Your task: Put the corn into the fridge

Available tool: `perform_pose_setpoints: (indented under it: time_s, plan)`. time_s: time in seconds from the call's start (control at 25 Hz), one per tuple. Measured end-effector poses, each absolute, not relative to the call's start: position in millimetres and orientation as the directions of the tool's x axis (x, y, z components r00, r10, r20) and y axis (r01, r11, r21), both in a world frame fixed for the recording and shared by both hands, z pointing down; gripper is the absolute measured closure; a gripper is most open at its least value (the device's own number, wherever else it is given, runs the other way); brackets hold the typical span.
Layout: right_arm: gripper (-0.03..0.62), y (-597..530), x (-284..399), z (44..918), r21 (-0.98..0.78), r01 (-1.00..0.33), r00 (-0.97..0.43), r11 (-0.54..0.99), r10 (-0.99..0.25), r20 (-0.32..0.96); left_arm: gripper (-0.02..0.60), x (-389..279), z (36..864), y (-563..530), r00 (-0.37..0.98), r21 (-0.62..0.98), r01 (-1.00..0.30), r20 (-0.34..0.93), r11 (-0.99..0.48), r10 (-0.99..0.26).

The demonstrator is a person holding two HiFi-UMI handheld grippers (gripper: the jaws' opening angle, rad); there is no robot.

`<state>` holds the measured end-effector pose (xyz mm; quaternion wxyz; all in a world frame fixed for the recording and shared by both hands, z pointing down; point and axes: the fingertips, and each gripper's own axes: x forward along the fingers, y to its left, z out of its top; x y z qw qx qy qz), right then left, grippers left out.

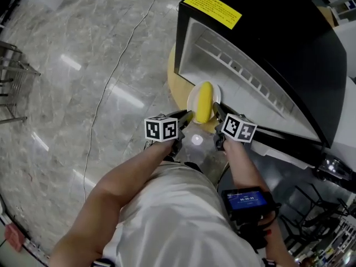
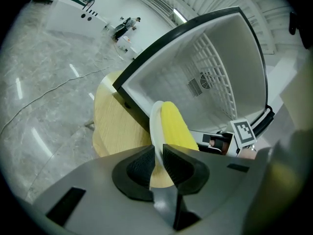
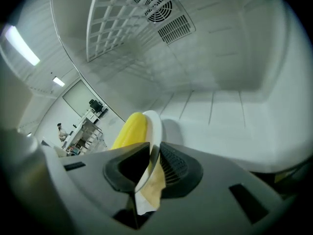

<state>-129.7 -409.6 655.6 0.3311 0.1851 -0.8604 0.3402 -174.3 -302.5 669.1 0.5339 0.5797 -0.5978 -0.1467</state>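
Observation:
A yellow corn cob (image 1: 204,100) lies on a small white plate (image 1: 194,100) held in front of the open fridge (image 1: 261,43). My left gripper (image 1: 188,115) is shut on the plate's left rim (image 2: 156,131), and the corn (image 2: 176,129) shows just past its jaws. From the other side my right gripper (image 1: 216,110) is shut on the plate's rim (image 3: 155,131), beside the corn (image 3: 129,130). The fridge's white inside (image 3: 220,82) with a wire shelf (image 3: 122,13) and a vent fills the right gripper view.
A round wooden table (image 1: 178,85) stands under the fridge's front edge. The black fridge door (image 1: 289,143) hangs open at the right. A cable (image 1: 117,65) runs across the marble floor, and a metal rack (image 1: 11,77) stands at the far left.

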Motion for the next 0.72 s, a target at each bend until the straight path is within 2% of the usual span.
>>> perform_pose_setpoints:
  time_s: [0.72]
  plan:
    - [0.522,-483,-197,669,-0.32,-0.534,-0.669,0.783,-0.16,0.726,0.534,-214,676,-366,0.114,0.879,-0.341,0.392,0.334,-0.913]
